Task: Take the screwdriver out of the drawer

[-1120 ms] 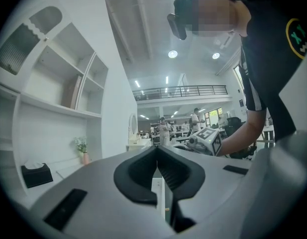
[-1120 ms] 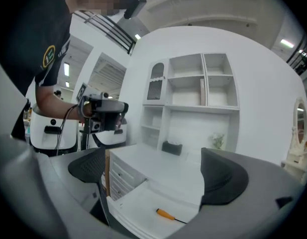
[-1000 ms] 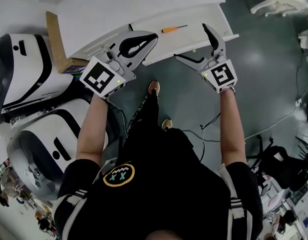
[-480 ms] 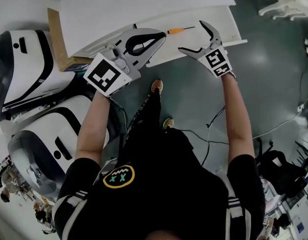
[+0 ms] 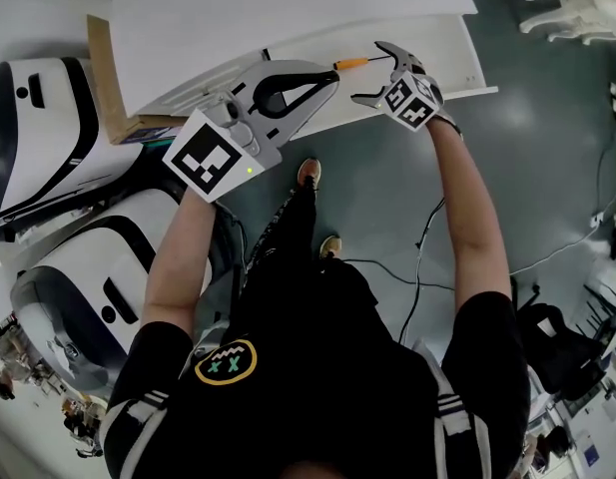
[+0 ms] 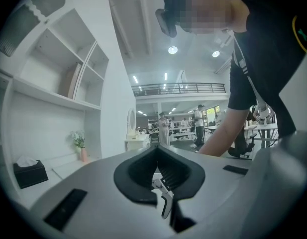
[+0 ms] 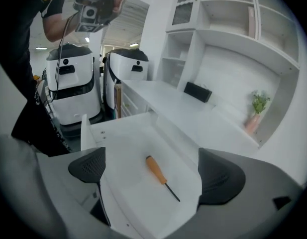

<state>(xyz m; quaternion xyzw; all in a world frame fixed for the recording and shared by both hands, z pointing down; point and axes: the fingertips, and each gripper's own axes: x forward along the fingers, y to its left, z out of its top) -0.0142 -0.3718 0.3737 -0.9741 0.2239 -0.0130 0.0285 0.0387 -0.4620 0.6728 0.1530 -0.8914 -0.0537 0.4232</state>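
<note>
The screwdriver [image 7: 160, 176] lies flat on the floor of the open drawer [image 7: 128, 148], clear of its walls; its long axis runs slantwise across the gap of my right gripper [image 7: 153, 171], which hovers just above with jaws wide apart and empty; my left gripper [image 6: 158, 163] is closed on nothing at the drawer's front edge, farther off.

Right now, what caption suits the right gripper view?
Open right tool above orange screwdriver lying in the white drawer.
</note>
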